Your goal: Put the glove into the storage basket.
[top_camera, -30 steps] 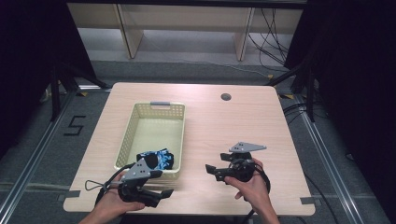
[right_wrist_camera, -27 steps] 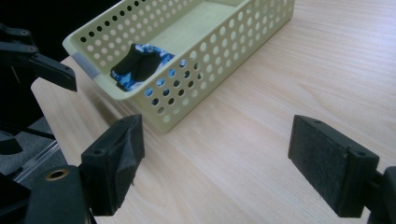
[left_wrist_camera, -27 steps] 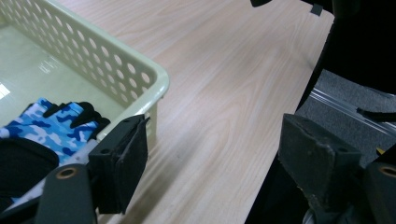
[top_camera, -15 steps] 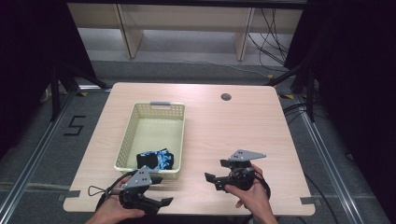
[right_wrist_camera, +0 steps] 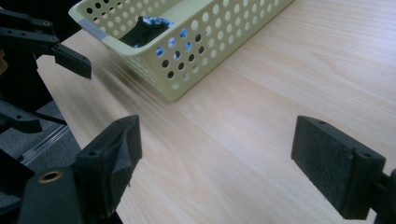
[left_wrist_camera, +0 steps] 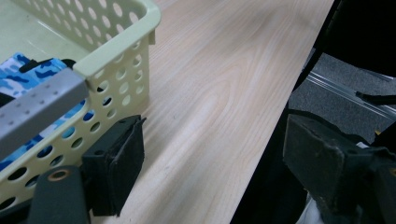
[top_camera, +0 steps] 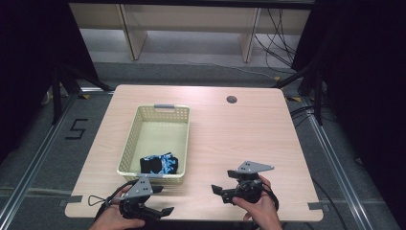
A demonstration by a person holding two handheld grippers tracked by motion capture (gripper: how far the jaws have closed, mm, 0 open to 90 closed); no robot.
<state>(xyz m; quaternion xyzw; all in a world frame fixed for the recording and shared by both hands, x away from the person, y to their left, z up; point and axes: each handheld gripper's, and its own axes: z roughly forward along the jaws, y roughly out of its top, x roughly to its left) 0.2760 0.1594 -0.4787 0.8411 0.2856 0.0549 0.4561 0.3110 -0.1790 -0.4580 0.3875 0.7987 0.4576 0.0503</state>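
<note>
Both grippers hang empty at the near edge, jaws apart. The cloth point(top_camera: 159, 163) sits in the basket's point(top_camera: 154, 109) near end, just beyond the left gripper point(top_camera: 162, 200); the right gripper point(top_camera: 218, 192) is farther away, to the right.

Light wood bench point(top_camera: 249, 139), dark round grommet hole point(top_camera: 231, 99) near my far edge, shelf point(top_camera: 191, 19) beyond.

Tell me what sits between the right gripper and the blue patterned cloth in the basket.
In the right gripper view, bare wooden table, then the pale yellow perforated plastic basket wall, separate the right gripper from the blue patterned cloth.
</note>
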